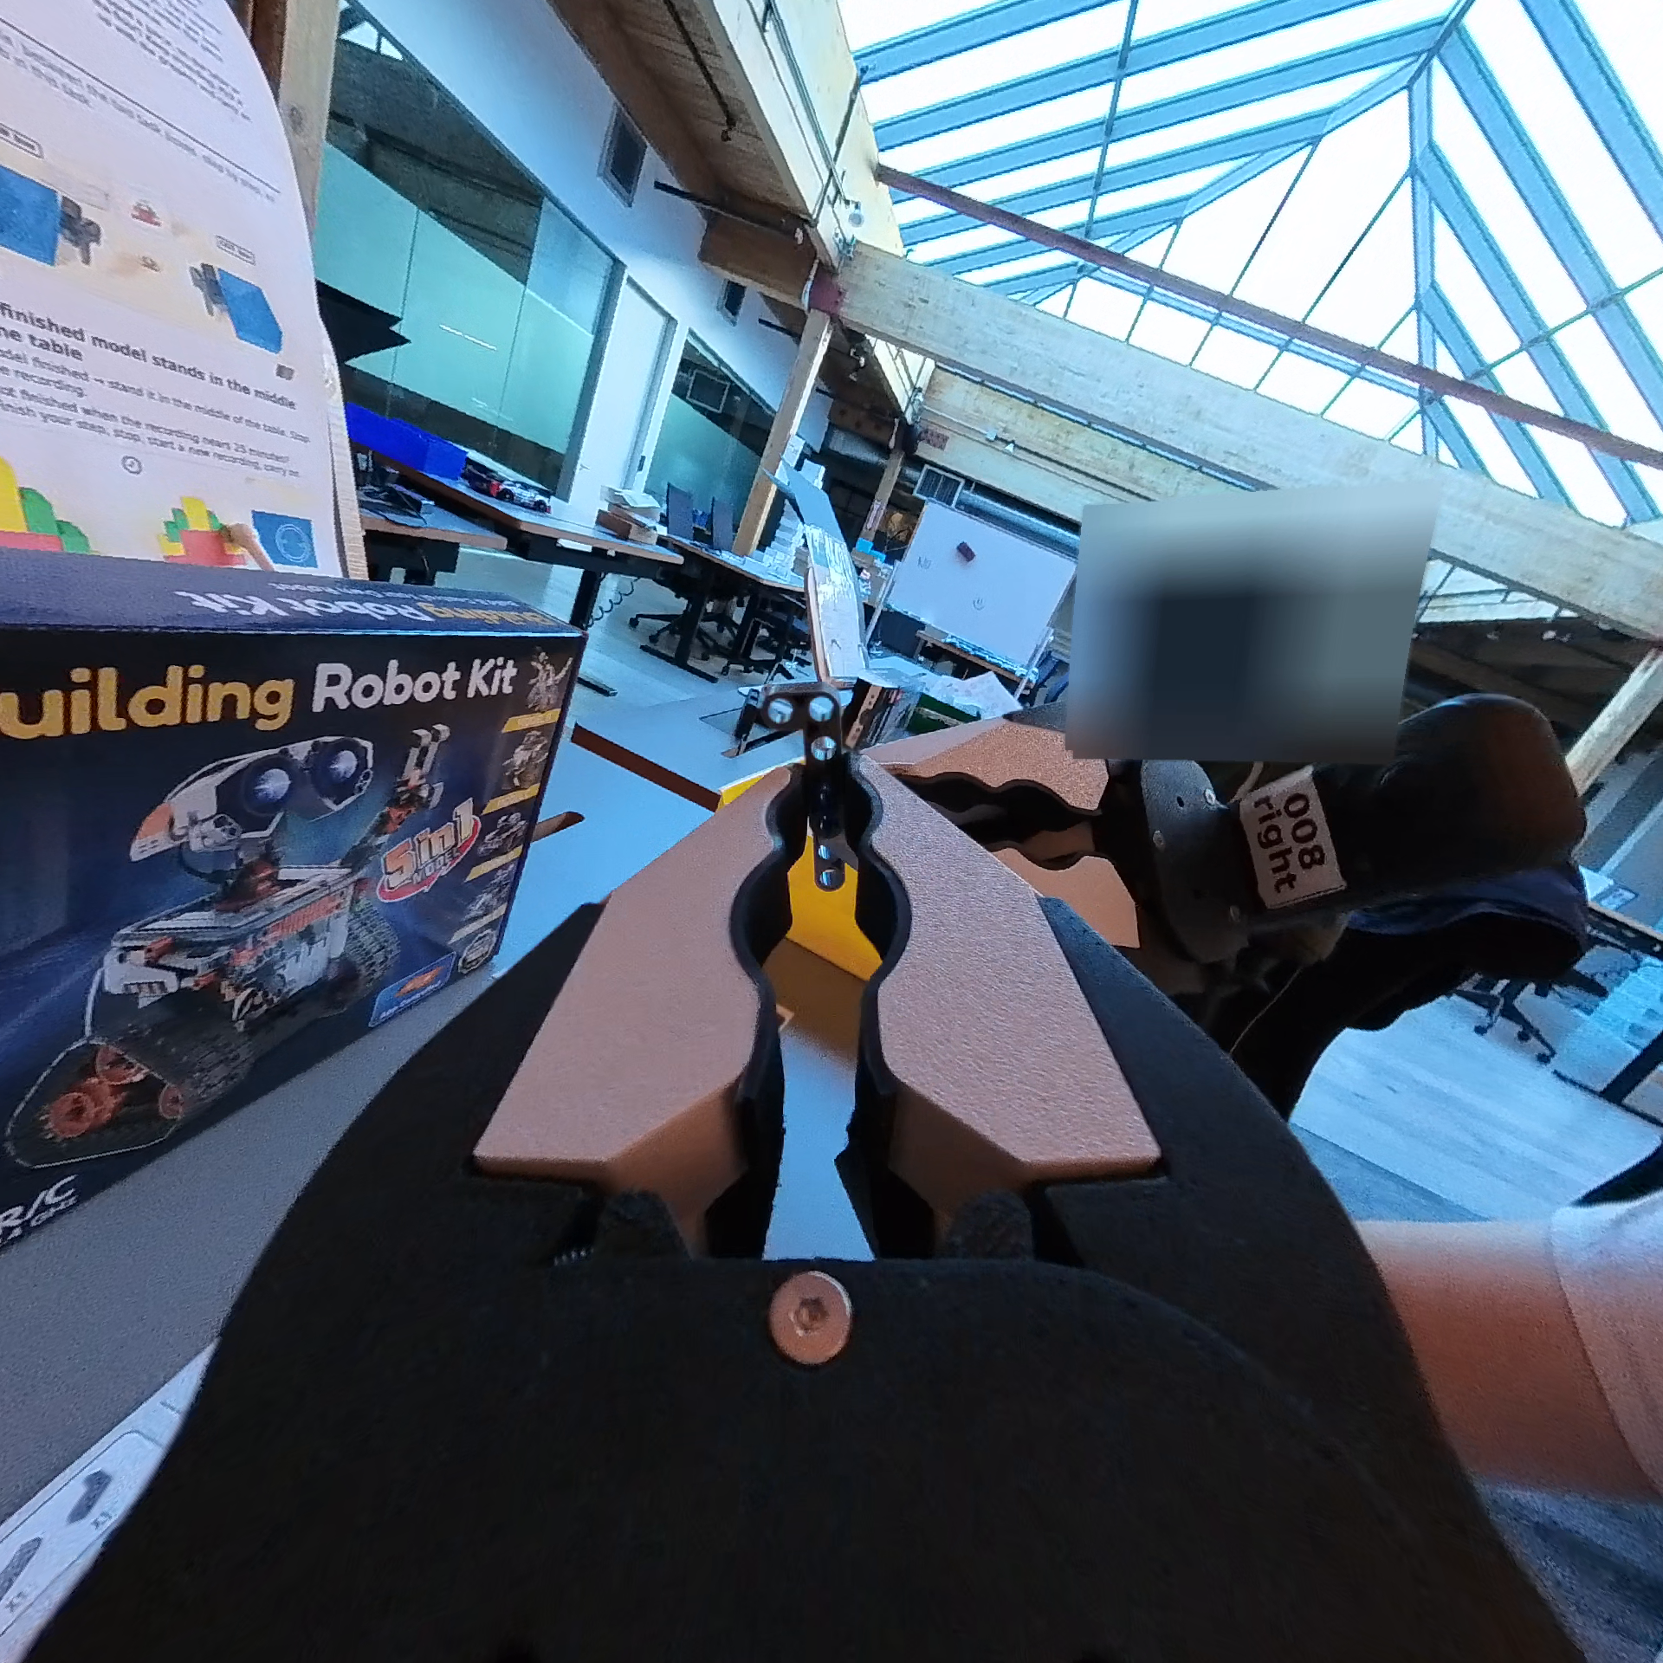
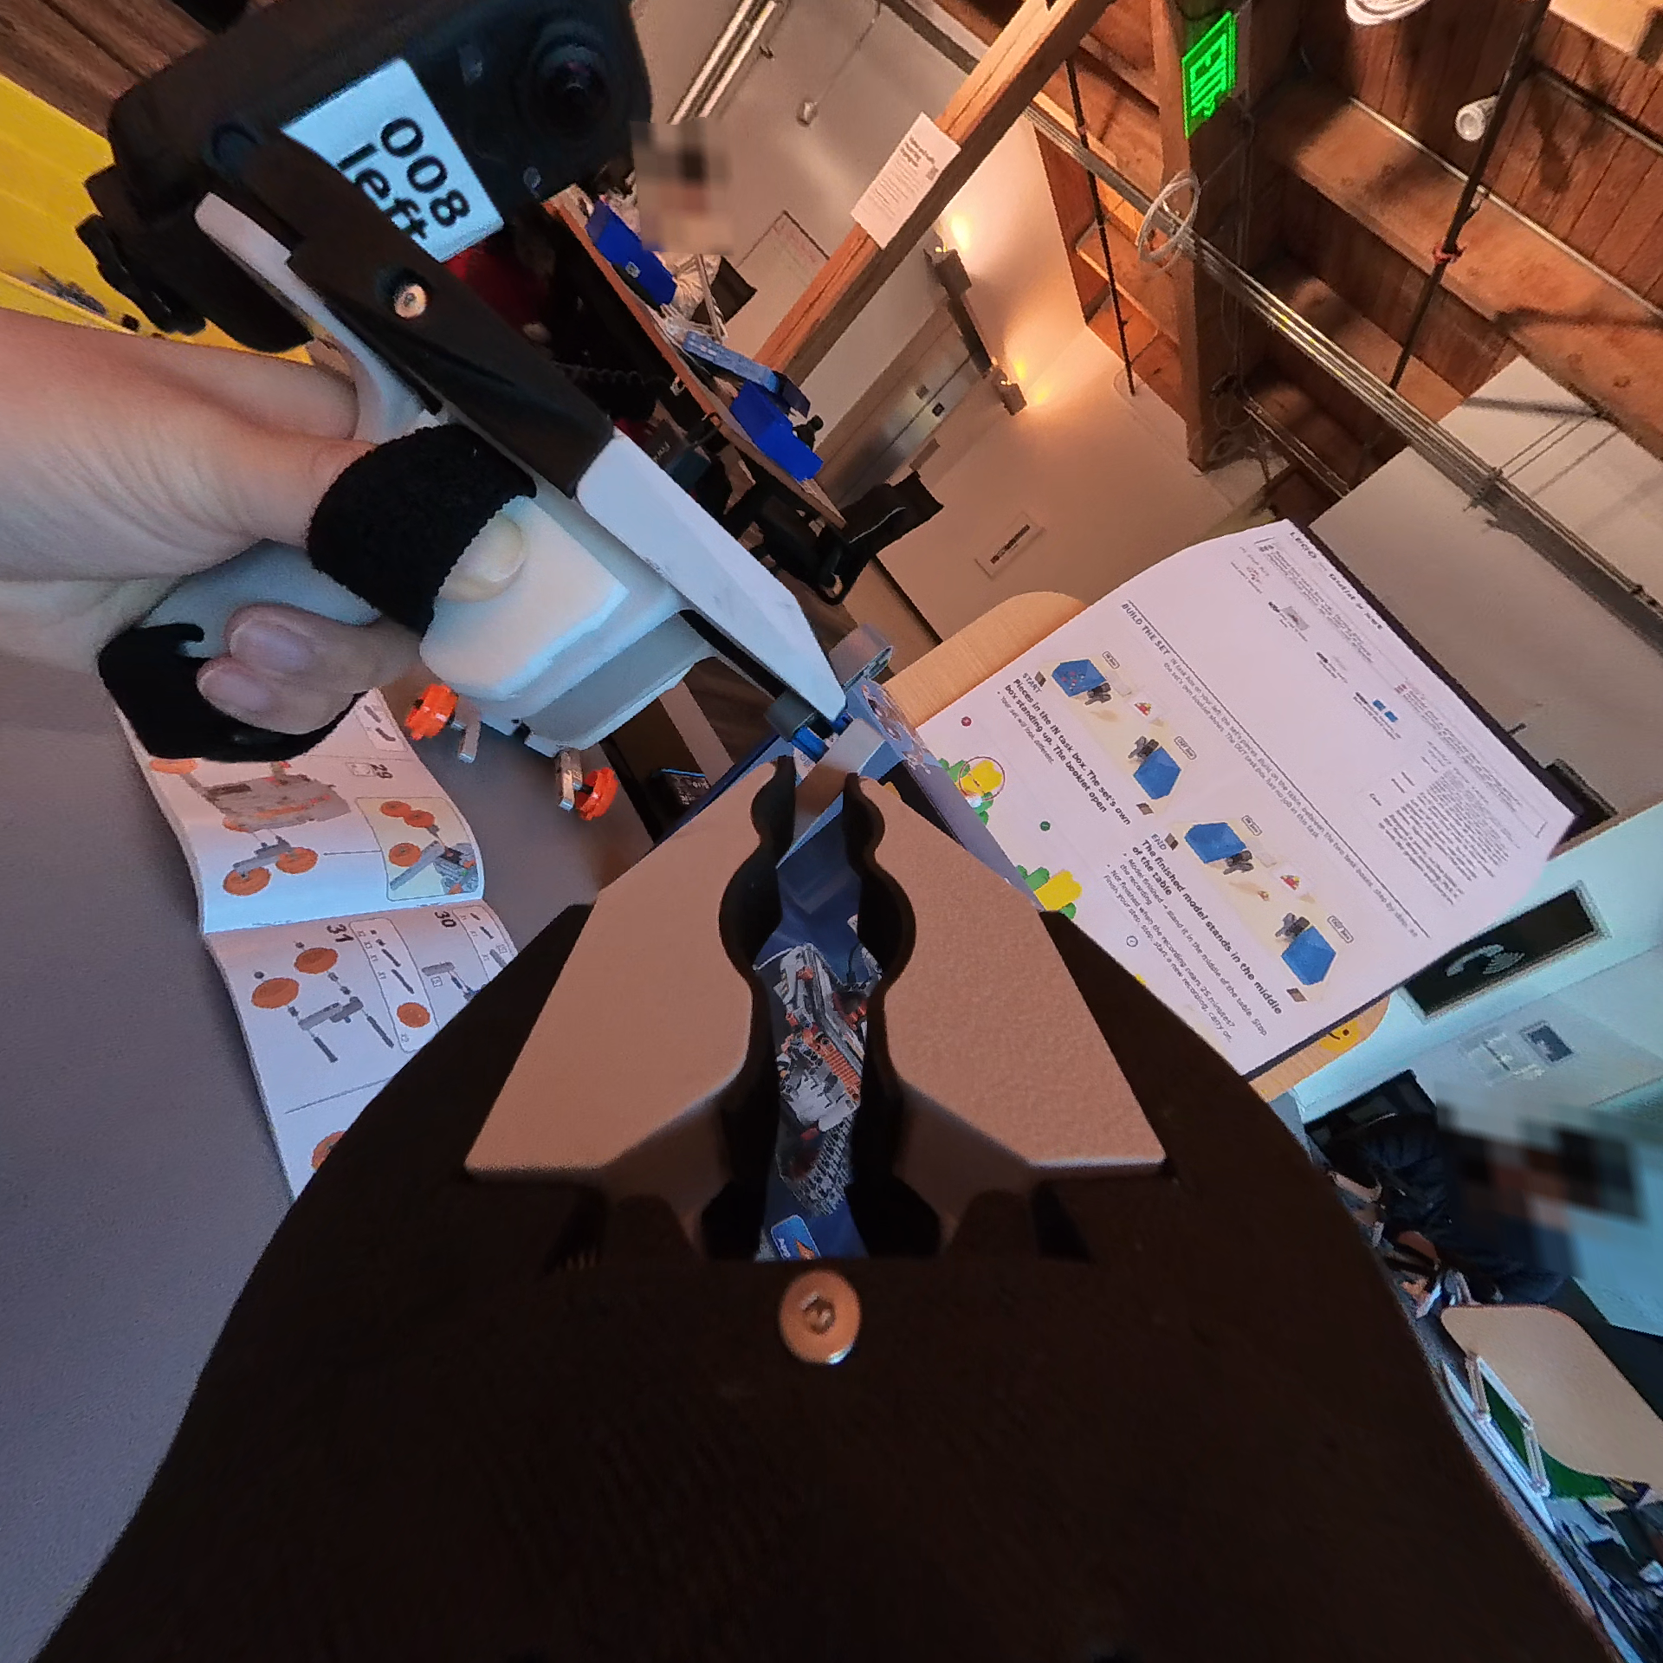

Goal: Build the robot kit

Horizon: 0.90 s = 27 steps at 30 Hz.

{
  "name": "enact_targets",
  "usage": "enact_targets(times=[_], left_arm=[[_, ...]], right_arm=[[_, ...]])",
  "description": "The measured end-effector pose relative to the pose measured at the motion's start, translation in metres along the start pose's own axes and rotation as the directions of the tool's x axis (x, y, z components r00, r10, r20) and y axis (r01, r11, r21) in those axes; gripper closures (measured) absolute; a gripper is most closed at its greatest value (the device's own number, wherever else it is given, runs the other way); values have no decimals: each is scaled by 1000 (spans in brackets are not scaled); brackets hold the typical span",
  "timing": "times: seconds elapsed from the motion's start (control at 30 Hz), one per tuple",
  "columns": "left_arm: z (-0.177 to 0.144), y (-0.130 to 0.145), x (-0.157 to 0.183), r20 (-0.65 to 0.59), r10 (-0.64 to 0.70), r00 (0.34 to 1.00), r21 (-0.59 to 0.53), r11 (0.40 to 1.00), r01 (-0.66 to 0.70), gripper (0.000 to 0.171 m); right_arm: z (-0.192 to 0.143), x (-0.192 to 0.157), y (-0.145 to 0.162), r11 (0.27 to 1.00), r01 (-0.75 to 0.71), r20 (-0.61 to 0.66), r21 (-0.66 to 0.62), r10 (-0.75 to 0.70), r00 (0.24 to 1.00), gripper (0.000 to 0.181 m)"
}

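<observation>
Black metal, a thin strip (image 1: 823,792) with shiny screws at its top, stands pinched upright between the tips of the left tool (image 1: 823,841), held above the grey surface (image 1: 135,1260) with the dark kit box (image 1: 270,837) to its left. It looks stiff, light and slippery, best gripped low on its flat faces. Right tool (image 2: 819,792) stands narrow beside it, apparently empty, near the open booklet (image 2: 342,936).

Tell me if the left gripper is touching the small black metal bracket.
Touching: the left wrist view shows the left gripper pinching the black bracket at its fingertips.
</observation>
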<state>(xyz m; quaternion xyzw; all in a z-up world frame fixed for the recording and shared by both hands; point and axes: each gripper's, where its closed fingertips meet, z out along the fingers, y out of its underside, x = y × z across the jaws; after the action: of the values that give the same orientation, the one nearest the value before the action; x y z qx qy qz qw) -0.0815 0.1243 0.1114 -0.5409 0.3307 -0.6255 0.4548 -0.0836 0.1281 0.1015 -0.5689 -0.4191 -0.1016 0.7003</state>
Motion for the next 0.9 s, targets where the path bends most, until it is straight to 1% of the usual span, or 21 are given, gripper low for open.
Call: enact_targets(times=[0.33,0.43,0.63,0.7,0.8,0.9], left_arm=[[-3,-6,9,-22,2,1000,13,1000,-2,168],[-4,-8,10,-28,6,1000,5,1000,-6,168],[-5,-6,11,-47,-17,999,-16,1000,16,168],[-6,-10,11,-47,-22,999,16,1000,23,168],[-8,-15,9,-21,2,1000,42,999,-2,167],[-11,-19,7,-13,-2,1000,72,997,3,168]], right_arm=[[-4,-4,-9,999,47,12,4,-47,999,171],[-4,-7,-11,999,45,28,5,-45,999,169],[-3,-6,-9,998,58,13,-2,-58,998,170],[-1,-4,-13,1000,23,-9,12,-22,1000,170],[3,-2,-16,1000,-19,-43,17,20,999,171],[8,1,-18,993,-112,-75,29,114,991,172]])
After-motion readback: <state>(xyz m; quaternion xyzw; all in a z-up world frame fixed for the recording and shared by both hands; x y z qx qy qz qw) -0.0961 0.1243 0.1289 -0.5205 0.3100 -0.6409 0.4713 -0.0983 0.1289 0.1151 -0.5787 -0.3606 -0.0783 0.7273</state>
